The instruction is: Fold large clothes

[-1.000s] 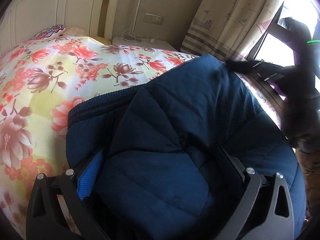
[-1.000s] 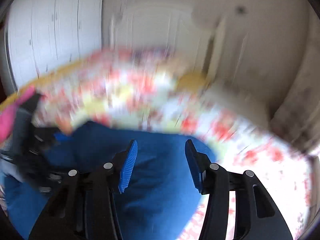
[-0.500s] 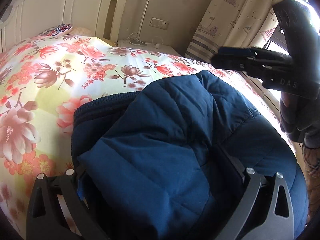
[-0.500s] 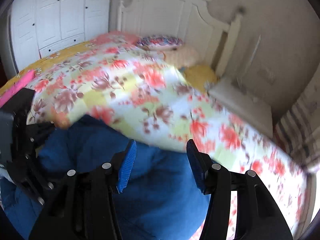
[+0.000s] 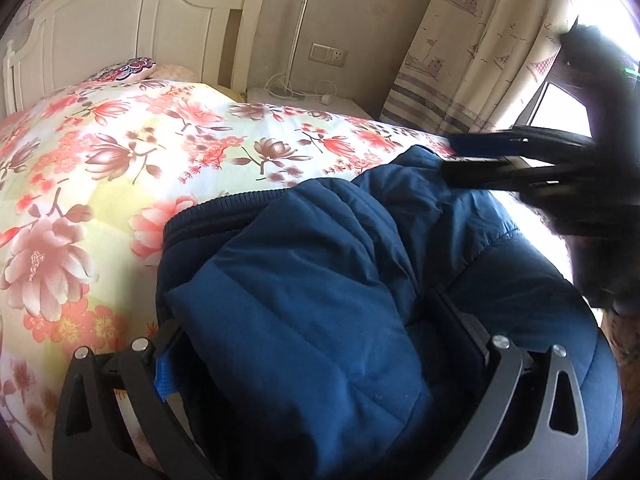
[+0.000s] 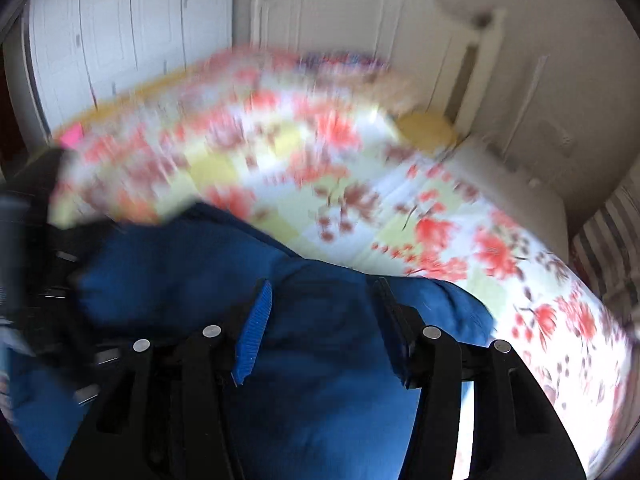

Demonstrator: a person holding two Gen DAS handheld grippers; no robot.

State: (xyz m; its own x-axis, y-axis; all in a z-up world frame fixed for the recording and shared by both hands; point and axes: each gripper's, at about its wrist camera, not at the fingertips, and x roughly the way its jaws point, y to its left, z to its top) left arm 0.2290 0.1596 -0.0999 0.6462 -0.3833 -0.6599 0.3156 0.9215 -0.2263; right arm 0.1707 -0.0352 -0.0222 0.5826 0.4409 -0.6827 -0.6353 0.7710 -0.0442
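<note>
My right wrist view is smeared with blur. The navy padded jacket (image 5: 328, 280), quilted and bunched, lies on the floral bedspread (image 5: 120, 168). My left gripper (image 5: 320, 360) is spread wide around a thick fold; pad contact is hidden. My right gripper (image 6: 324, 328) hangs half-open, empty, above the jacket.

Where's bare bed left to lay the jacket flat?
The floral bedspread is free from the navy jacket's ribbed hem up to the pillows at the headboard. Crowded on the curtain side: the jacket bunches there under the right gripper.
</note>
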